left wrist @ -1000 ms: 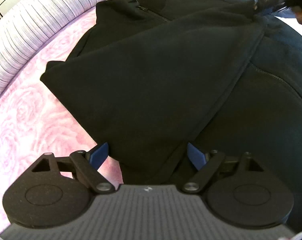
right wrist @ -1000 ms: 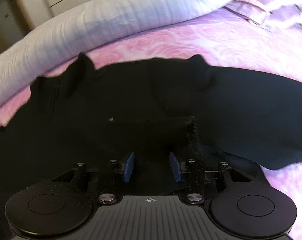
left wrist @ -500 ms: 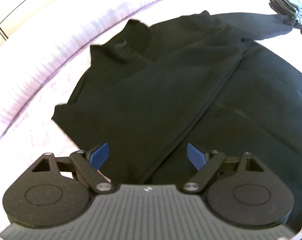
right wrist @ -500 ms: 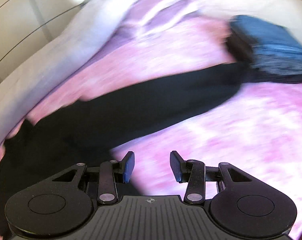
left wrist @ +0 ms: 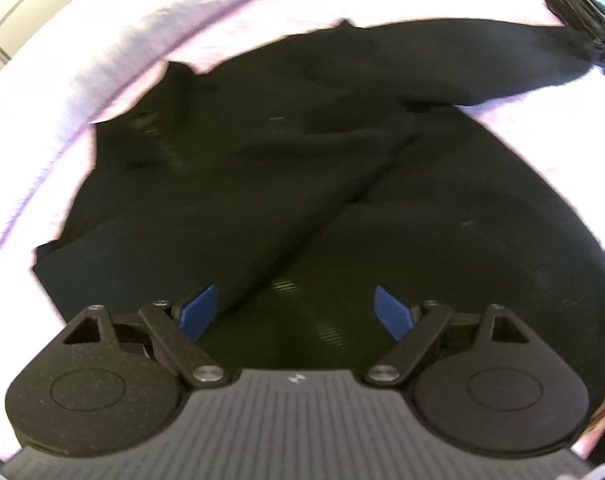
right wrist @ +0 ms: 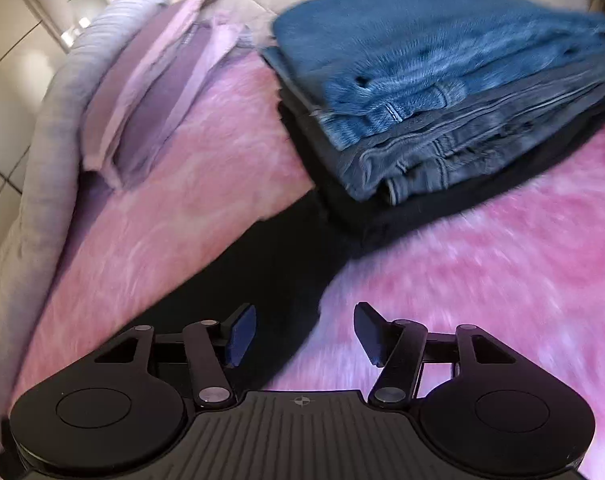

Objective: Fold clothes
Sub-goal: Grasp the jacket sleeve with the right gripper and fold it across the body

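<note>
1. Since the earlier frames, the black jacket [left wrist: 302, 184] has had one sleeve [left wrist: 482, 64] drawn out from across its body, and both cameras have pulled back from the garment; the right view, which was filled with black cloth a second ago, now looks across the pink floral bedspread [right wrist: 482, 280] at a stack of folded jeans [right wrist: 442, 92].
2. That jacket lies flat on the bedspread, its collar [left wrist: 174, 92] toward the upper left of the left view and its hem toward the camera, so its long axis runs from near the gripper up and to the left.
3. Its extended sleeve runs out sideways to the upper right of the left view, the cuff end reaching the base of the folded stack.
4. Another fold of black fabric lies diagonally across the chest, its edge running from lower left to the shoulder at upper right.
5. Over the hem area, the left gripper [left wrist: 298, 312] is spread wide, its blue pads clear of the cloth and nothing between them.
6. Jaws of the right gripper [right wrist: 302, 336] are opening; the sleeve end lies below the gap, not pinched.
7. A pale striped pillow [left wrist: 114, 36] borders the far side of the bed.
</note>
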Demonstrator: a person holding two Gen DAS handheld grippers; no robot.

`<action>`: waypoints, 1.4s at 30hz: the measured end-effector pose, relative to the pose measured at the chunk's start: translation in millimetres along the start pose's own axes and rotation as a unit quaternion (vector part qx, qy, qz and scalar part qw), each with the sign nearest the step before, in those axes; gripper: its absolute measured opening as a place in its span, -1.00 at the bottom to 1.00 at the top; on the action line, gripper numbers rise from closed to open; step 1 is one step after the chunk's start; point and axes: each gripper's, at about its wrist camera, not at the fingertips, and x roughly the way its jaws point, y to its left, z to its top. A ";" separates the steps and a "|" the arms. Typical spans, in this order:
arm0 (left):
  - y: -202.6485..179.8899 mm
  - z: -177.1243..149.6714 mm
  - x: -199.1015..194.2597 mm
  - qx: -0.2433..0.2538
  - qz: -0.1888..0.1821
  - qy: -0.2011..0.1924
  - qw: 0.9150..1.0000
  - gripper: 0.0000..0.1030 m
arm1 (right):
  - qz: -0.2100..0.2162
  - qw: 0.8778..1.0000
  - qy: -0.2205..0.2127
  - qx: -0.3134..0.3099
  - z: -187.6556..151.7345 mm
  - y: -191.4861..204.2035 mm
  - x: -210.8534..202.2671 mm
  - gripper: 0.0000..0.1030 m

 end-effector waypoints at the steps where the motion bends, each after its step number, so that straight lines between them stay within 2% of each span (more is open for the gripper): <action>1: -12.1 5.3 0.9 0.009 -0.003 0.001 1.000 0.62 | 0.002 1.000 0.007 0.008 6.7 -5.6 10.6 0.13; 4: -35.8 17.5 4.1 0.034 -0.006 0.003 0.999 0.62 | 0.022 0.999 0.013 0.039 18.0 -18.4 26.6 0.07; 5: -41.5 21.0 4.6 0.041 -0.005 0.004 0.999 0.62 | 0.027 0.998 0.016 0.047 20.4 -19.6 27.9 -0.16; 6: -44.3 23.7 4.7 0.043 -0.005 0.004 0.999 0.62 | 0.030 0.998 0.019 0.052 23.1 -20.3 28.8 -0.82; 8: -46.0 28.8 3.4 0.041 -0.003 0.001 0.999 0.62 | 0.031 0.999 0.019 0.032 29.5 -10.6 23.8 -0.86; 11: -40.9 32.5 -0.5 0.029 0.001 -0.010 1.000 0.62 | 0.043 0.998 0.011 -0.035 37.2 23.6 9.4 -0.86; 15: -25.6 28.1 -9.7 0.008 0.004 -0.028 1.000 0.62 | 0.096 0.992 -0.027 -0.079 49.4 91.0 -17.0 -0.86; 17: -16.9 21.5 -17.6 -0.001 0.006 -0.036 0.999 0.62 | 0.146 0.981 -0.060 -0.108 49.8 142.0 -40.2 -0.86; 19: -3.6 10.2 -25.7 -0.012 0.008 -0.044 0.999 0.62 | 0.212 0.959 -0.097 -0.159 33.5 202.9 -74.7 -0.86; 21: 15.3 -7.8 -32.7 -0.027 0.012 -0.048 0.998 0.62 | 0.279 0.928 -0.125 -0.215 -1.3 261.7 -113.2 -0.86; 24: 52.6 -44.9 -40.0 -0.051 0.024 -0.044 0.997 0.62 | 0.372 0.866 -0.120 -0.312 -105.7 325.6 -158.5 -0.86; 26: 81.7 -74.6 -43.7 -0.072 0.034 -0.038 0.996 0.62 | 0.423 0.819 -0.102 -0.374 -184.2 361.6 -180.7 -0.86; 28: 109.6 -104.1 -45.6 -0.097 0.044 -0.030 0.994 0.62 | 0.431 0.796 -0.046 -0.423 -272.3 378.1 -169.7 -0.86; 30: 136.2 -134.9 -46.8 -0.120 0.054 -0.022 0.991 0.62 | 0.409 0.799 0.029 -0.440 -341.3 383.7 -142.4 -0.86; 32: 160.6 -164.7 -46.5 -0.140 0.061 -0.011 0.988 0.62 | 0.374 0.800 0.083 -0.463 -397.0 384.9 -119.1 -0.85; 34: 178.6 -188.2 -45.7 -0.157 0.064 -0.004 0.986 0.62 | 0.352 0.801 0.110 -0.472 -426.5 384.6 -110.4 -0.85; 38: 203.1 -217.6 -46.2 -0.190 0.063 -0.002 0.980 0.62 | 0.344 0.800 0.090 -0.483 -437.4 402.5 -126.9 -0.85; 40: 210.7 -225.1 -47.6 -0.205 0.060 -0.005 0.977 0.62 | 0.353 0.804 0.055 -0.475 -428.0 420.9 -137.3 -0.86; 42: 214.7 -228.6 -47.7 -0.212 0.055 -0.009 0.976 0.62 | 0.377 0.799 0.021 -0.469 -427.3 441.7 -154.7 -0.86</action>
